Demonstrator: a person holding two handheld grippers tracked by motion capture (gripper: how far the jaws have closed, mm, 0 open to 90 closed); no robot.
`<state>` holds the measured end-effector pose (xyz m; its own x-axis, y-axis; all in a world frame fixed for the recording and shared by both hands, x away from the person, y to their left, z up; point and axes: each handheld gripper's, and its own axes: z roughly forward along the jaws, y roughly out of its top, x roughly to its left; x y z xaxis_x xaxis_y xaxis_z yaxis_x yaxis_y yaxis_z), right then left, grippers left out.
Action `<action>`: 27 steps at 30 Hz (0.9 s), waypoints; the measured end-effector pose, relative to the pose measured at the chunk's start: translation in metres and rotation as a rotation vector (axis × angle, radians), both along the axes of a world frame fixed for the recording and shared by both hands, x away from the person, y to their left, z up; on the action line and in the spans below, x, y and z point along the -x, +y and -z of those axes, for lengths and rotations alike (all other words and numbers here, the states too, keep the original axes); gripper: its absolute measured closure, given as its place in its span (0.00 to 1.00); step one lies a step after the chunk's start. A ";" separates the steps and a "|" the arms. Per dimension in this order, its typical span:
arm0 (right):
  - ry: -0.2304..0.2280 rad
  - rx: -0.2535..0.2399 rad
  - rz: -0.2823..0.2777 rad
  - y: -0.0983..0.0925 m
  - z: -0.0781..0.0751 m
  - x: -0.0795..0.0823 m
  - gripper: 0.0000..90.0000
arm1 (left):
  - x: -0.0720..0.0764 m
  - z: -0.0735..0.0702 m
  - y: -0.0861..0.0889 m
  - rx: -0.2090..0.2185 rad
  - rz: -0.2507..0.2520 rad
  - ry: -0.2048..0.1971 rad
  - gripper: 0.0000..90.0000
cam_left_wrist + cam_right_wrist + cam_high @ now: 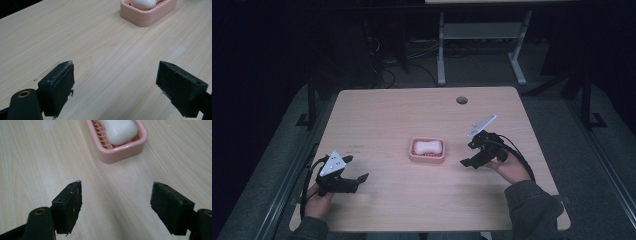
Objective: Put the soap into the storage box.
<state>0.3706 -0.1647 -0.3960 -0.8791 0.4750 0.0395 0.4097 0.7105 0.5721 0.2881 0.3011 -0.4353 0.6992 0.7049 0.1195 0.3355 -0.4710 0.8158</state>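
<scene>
- The soap point(427, 147) lies in the pink dish point(427, 156) near the middle of the table point(377, 115); in the right gripper view the white bar point(119, 130) rests on the ribbed floor of the dish point(130, 147), lying flat and not held by anything.
- The right gripper point(471, 154) sits just to the right of the dish, apart from it, with its jaws pointing toward it; they are spread wide with bare wood between them (nothing pinched).
- The left gripper point(354, 167) is well apart from the dish, near the table's front-left corner, in the person's left hand point(318, 199). Its jaws are spread wide too, and empty; in its own view the dish point(147, 15) sits far off at the top edge.
- Judged from this, the work with the soap is either at its very start or just finished: soap seated in the dish, both grippers free and off it. The pictures alone do not settle which.
- If the job is to lift the soap out, everything is left: approach, close on the bar, lift. The right gripper is the better placed (it is nearer and already faces the dish).
- If the job was to put the soap in, what shows looks complete, with only withdrawal left.
</scene>
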 end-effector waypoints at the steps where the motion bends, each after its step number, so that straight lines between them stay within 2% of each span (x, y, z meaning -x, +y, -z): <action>1: 0.008 0.002 0.003 -0.001 0.001 0.001 0.27 | 0.000 0.000 0.000 0.000 0.000 0.000 0.16; 12: 0.016 -0.006 0.043 -0.020 0.008 0.013 0.27 | 0.000 0.000 0.000 0.000 -0.002 0.001 0.16; 16: 0.028 -0.023 0.065 -0.026 0.011 0.019 0.26 | 0.001 0.001 -0.001 0.002 0.001 0.001 0.16; 27: 0.035 -0.041 0.091 -0.041 0.022 0.035 0.26 | 0.001 0.002 -0.002 0.001 0.000 0.009 0.16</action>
